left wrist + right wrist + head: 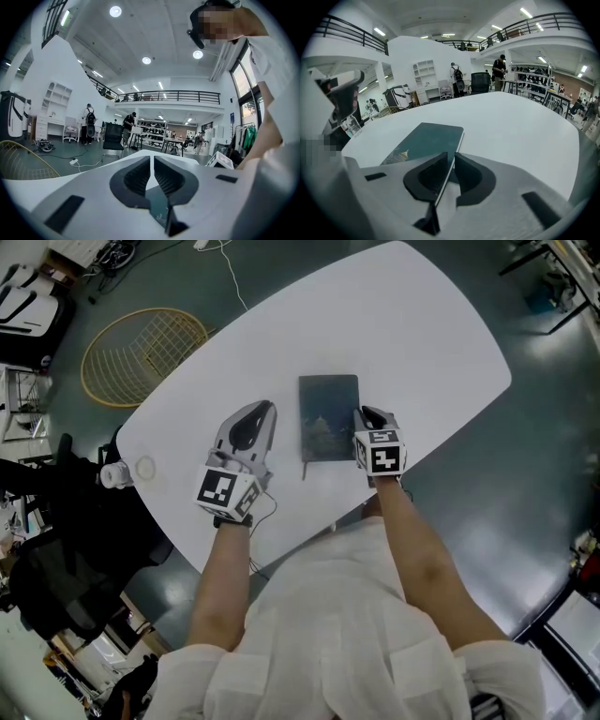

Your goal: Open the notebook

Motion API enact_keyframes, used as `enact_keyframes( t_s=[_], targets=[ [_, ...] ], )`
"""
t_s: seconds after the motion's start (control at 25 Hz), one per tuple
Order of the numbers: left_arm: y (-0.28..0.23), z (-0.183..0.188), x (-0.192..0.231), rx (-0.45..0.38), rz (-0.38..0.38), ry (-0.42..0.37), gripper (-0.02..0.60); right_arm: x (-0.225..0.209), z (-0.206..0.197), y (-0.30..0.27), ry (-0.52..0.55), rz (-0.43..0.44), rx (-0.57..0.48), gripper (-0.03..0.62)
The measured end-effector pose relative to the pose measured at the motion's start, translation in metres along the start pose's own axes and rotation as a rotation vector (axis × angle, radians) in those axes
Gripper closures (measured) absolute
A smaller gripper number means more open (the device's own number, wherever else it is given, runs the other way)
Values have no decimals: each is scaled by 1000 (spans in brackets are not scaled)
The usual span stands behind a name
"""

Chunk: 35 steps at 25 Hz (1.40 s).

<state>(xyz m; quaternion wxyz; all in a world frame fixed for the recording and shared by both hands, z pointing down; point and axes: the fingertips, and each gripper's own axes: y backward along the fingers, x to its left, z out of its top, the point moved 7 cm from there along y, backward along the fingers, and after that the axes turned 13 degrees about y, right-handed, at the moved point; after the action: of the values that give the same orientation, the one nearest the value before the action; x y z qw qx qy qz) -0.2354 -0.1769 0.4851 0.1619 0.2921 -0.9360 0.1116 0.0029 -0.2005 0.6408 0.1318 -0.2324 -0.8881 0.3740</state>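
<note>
In the head view, a closed dark green notebook lies flat near the middle of the white desk. Its cover has a small pale picture, too small to read any words. Each claw carries a cube with black and white square markers. There is much bare desk to the far side and to the right of the notebook, while the near edge of the desk is close behind both claws. A small ring lies at the left edge of the desk, well apart from the notebook. The left claw rests just beside the left side of the notebook. The right claw touches its right edge.

In the left gripper view, the two jaws of the left claw are almost together, with only a thin slit and nothing gripped in it. White desk stretches ahead of them.

In the right gripper view, the right claw is narrow and clamped on the near right edge of the notebook. The pale edge of the pages runs straight between the jaws.
</note>
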Motion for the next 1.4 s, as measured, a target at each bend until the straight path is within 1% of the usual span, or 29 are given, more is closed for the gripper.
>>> enact_keyframes(
  t_s=[0.16,0.24,0.36,0.48,0.76,0.92,0.96,1.08,1.16,1.2,1.28,1.4],
  targets=[
    [1,0,-1,9,29,11,560,-2,-2,-2,-55,7,9,542],
    [1,-2,-1,6,25,15,560,-2,-4,-4,-119,22,2,554],
    [2,-3,-1,4,27,17,560,-4,-7,-5,-228,50,-9,554],
    [1,-4,-2,2,24,17,560,-7,-10,-6,-303,69,-17,554],
    [1,-6,-3,6,27,26,560,-11,-12,-9,-426,139,-16,560],
    [1,-6,-5,-6,-3,24,560,-14,-14,-9,-483,185,-17,557],
    [1,-5,-6,-9,-1,24,560,-16,-13,-8,-500,198,-18,557],
    [3,-3,-4,-12,24,21,560,-18,-11,-9,-521,233,-14,552],
    [5,-3,-5,-2,34,23,560,-16,-11,-10,-523,253,-8,520],
    [5,-3,-6,0,34,23,560,-16,-12,-10,-518,255,-5,520],
    [7,-6,-6,-7,22,19,560,-16,-10,-10,-489,249,2,536],
    [9,-6,-4,-18,19,11,560,-15,-7,-9,-441,239,17,540]
  ],
)
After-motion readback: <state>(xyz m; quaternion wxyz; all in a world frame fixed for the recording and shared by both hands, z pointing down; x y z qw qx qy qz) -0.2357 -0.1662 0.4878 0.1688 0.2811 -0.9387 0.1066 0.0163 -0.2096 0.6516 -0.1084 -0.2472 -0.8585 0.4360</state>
